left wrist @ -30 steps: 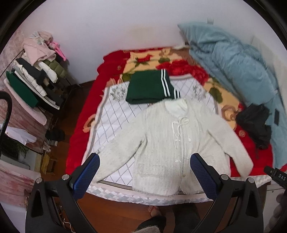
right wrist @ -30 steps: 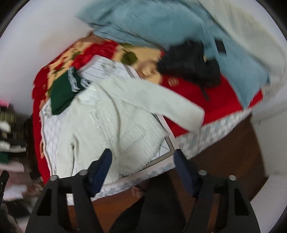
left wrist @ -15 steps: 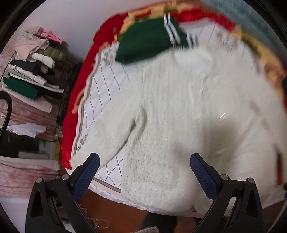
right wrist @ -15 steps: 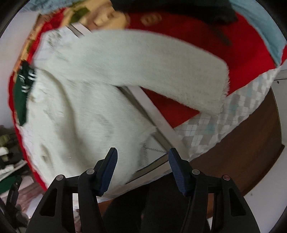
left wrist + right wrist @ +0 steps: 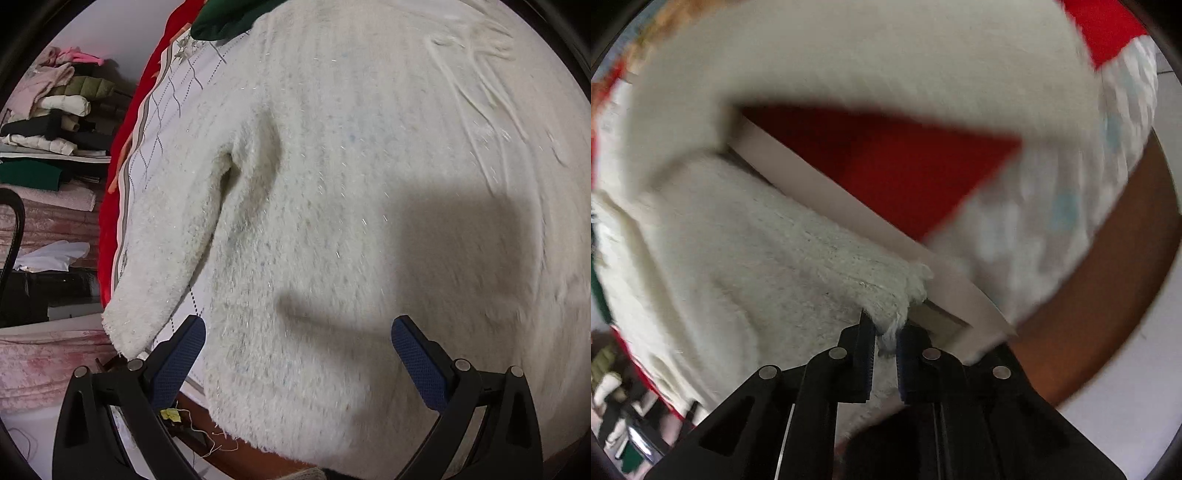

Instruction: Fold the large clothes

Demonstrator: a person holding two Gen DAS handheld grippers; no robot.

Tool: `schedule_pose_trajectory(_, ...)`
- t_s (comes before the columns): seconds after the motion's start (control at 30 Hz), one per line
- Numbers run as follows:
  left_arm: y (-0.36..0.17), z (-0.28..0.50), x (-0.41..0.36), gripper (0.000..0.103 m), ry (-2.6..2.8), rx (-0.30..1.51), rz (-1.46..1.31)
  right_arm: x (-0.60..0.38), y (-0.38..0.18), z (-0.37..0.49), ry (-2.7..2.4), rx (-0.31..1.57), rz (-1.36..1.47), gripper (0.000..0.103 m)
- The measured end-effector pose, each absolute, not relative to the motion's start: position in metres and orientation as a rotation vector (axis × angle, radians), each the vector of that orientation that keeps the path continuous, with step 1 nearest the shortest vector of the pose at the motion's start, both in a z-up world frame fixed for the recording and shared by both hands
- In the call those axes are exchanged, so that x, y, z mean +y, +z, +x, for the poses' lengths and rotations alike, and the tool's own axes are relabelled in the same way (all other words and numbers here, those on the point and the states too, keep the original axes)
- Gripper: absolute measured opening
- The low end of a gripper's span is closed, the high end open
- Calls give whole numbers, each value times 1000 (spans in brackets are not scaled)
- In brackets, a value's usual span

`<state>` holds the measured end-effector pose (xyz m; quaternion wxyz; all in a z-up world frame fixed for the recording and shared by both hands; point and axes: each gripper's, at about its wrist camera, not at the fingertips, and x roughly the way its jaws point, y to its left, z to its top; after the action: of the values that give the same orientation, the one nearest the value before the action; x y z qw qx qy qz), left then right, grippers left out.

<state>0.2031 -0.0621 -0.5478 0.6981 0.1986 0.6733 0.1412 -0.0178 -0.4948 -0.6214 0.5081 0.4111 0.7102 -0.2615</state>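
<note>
A fluffy white cardigan (image 5: 351, 184) lies spread flat on the bed, front up, and fills the left wrist view. Its left sleeve (image 5: 166, 258) runs down to the bed's edge. My left gripper (image 5: 299, 354) hovers close over the lower front of the cardigan, jaws wide open with nothing between the blue pads (image 5: 181, 354). In the right wrist view my right gripper (image 5: 886, 343) is closing on the cardigan's (image 5: 757, 258) lower right hem corner (image 5: 901, 314), and the pads pinch the fabric. The other sleeve (image 5: 886, 62) stretches across the top of that view.
Under the cardigan is a white quilted cover (image 5: 162, 122) on a red blanket (image 5: 905, 162). A folded green garment (image 5: 229, 18) lies beyond the collar. Shelves with stacked clothes (image 5: 55, 110) stand left of the bed. Brown floor (image 5: 1108, 295) shows past the bed's edge.
Both grippers have dropped steeply toward the bed, so the cardigan now fills both views. The right gripper's jaws have gone from wide apart to pinched on the hem corner. The left jaws stayed wide.
</note>
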Motion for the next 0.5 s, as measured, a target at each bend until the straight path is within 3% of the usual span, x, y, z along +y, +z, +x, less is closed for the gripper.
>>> schedule_pose_trajectory(0.07, -546, 208, -61, 103, 315, 1483, 445, -489, -612, -2, -575, 1745, 912, 17)
schedule_pose_trajectory(0.13, -543, 214, -55, 103, 318, 1469, 430, -484, -590, 17, -564, 1760, 819, 33)
schedule_pose_trajectory(0.2, -538, 225, -51, 103, 337, 1442, 421, -475, -562, 43, -540, 1710, 745, 39)
schedule_pose_trajectory(0.37, -536, 264, -47, 103, 385, 1329, 427, -411, -521, 142, -309, 1585, 591, 39)
schedule_pose_trajectory(0.5, -546, 311, -37, 103, 460, 1278, 397, -340, -557, 231, -102, 1533, 639, 39)
